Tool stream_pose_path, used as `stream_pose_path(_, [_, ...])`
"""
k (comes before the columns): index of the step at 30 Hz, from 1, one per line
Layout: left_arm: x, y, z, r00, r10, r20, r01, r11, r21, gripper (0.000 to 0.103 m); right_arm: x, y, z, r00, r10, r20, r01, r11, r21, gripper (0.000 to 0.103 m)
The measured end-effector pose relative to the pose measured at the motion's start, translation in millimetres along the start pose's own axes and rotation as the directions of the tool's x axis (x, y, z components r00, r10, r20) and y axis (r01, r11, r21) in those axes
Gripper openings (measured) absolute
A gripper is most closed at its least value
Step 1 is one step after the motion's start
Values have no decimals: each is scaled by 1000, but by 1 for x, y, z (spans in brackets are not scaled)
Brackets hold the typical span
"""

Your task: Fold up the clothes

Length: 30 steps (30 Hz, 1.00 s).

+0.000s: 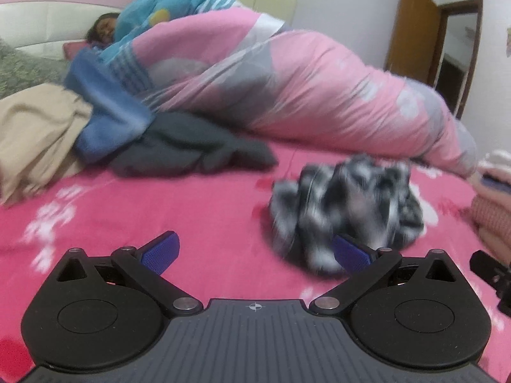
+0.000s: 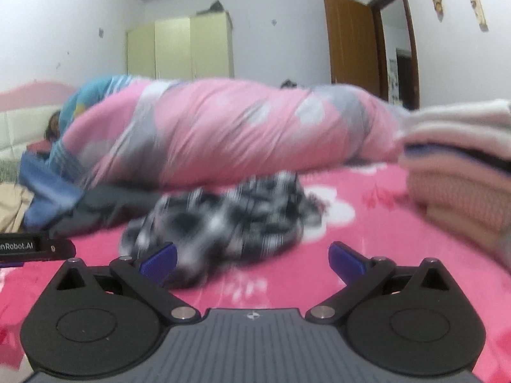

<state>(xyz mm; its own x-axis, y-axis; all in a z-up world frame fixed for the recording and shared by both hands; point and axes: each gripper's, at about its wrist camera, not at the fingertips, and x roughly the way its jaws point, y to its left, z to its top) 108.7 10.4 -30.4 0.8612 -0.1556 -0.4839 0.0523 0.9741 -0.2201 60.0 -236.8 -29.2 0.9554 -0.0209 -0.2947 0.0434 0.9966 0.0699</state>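
While its two blue pads stand wide apart with nothing between them, the left gripper (image 1: 255, 252) hovers low over the pink bed sheet (image 1: 191, 210). Its right pad sits at the near edge of a crumpled black-and-white checked garment (image 1: 348, 210), which lies in a heap right of centre in the left wrist view; whether pad and cloth touch is lost to blur. At the lower right edge of that view a black piece of the other tool shows.

In the right wrist view the right gripper (image 2: 252, 260) is likewise spread open and empty, its left pad just in front of the same checked garment (image 2: 223, 220), which here lies in the middle of the frame, slightly left. A black bar with white lettering enters at the left edge.

Behind the heap, in the left wrist view, a dark grey garment (image 1: 191, 150) lies on the sheet, with a blue cloth (image 1: 108, 118) and a beige cloth (image 1: 38, 140) further left. A stack of folded clothes (image 2: 463, 172) rises at the right edge of the right wrist view. Across the back of the bed a person lies under a pink and grey quilt (image 1: 319, 89). Beyond stand a pale wardrobe (image 2: 182, 51) and a brown door (image 2: 348, 38).
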Motion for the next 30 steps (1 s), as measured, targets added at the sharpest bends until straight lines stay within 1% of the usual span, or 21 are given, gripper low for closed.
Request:
stream_pose_path(4, [39, -5, 22, 997, -77, -5, 77, 997, -21, 103, 42, -2, 23, 998, 39, 53, -38, 999, -15, 103])
stream_pose_path(7, [75, -16, 29, 995, -94, -29, 95, 995, 13, 103, 84, 0, 36, 994, 93, 53, -93, 996, -13, 103])
stream_pose_path(9, [95, -23, 27, 996, -70, -47, 72, 996, 50, 103, 111, 4, 39, 991, 129, 31, -130, 992, 4, 103])
stream_pose_path(10, [105, -27, 25, 997, -54, -55, 58, 996, 70, 100, 127, 6, 40, 990, 142, 12, -143, 990, 13, 103])
stream_pose_path(12, [117, -33, 19, 999, -24, -48, 29, 995, 98, 96, 153, 11, 38, 988, 152, -33, -151, 988, 26, 103])
stream_pose_path(13, [121, -35, 16, 999, -19, -45, 23, 994, 108, 91, 164, 14, 34, 987, 154, -54, -152, 988, 25, 102])
stream_pose_path(14, [124, -36, 12, 999, -16, -45, 21, 993, 114, 85, 175, 16, 29, 985, 156, -81, -155, 988, 19, 97])
stream_pose_path(15, [126, -37, 9, 999, -15, -47, 20, 993, 120, 70, 184, 17, 24, 981, 159, -110, -158, 987, 17, 91])
stream_pose_path(16, [128, -38, 4, 998, -16, -55, 23, 992, 127, 58, 190, 19, 17, 976, 163, -142, -162, 987, 18, 73])
stream_pose_path(17, [130, -40, 2, 998, -20, -61, 28, 991, 132, 55, 195, 18, 11, 970, 176, -166, -173, 984, 32, 62])
stream_pose_path(18, [128, -41, 0, 998, -25, -55, 33, 990, 140, 48, 194, 16, 7, 967, 191, -170, -185, 982, 51, 59])
stream_pose_path(19, [125, -43, -2, 998, -32, -46, 38, 988, 149, 38, 191, 14, 4, 966, 199, -162, -191, 980, 62, 52])
stream_pose_path(20, [122, -45, -3, 999, -38, -36, 44, 986, 163, 33, 188, 12, 2, 966, 208, -155, -198, 977, 74, 39])
stream_pose_path(22, [110, -53, -3, 999, -50, -14, 51, 980, 193, 17, 177, 10, 3, 966, 218, -136, -209, 975, 79, 23])
stream_pose_path(23, [105, -56, -3, 998, -56, -5, 56, 977, 205, 14, 171, 8, 5, 966, 225, -128, -215, 973, 88, 16])
stream_pose_path(26, [83, -63, -3, 995, -102, 0, 99, 971, 217, 11, 150, 0, 11, 960, 259, -106, -246, 961, 127, 11])
stream_pose_path(28, [61, -68, -7, 990, -142, 4, 137, 963, 231, 7, 133, -6, 17, 955, 285, -87, -271, 952, 145, 10])
stream_pose_path(30, [38, -72, -14, 979, -205, 1, 199, 948, 248, 4, 108, -10, 20, 949, 310, -64, -298, 943, 149, 10])
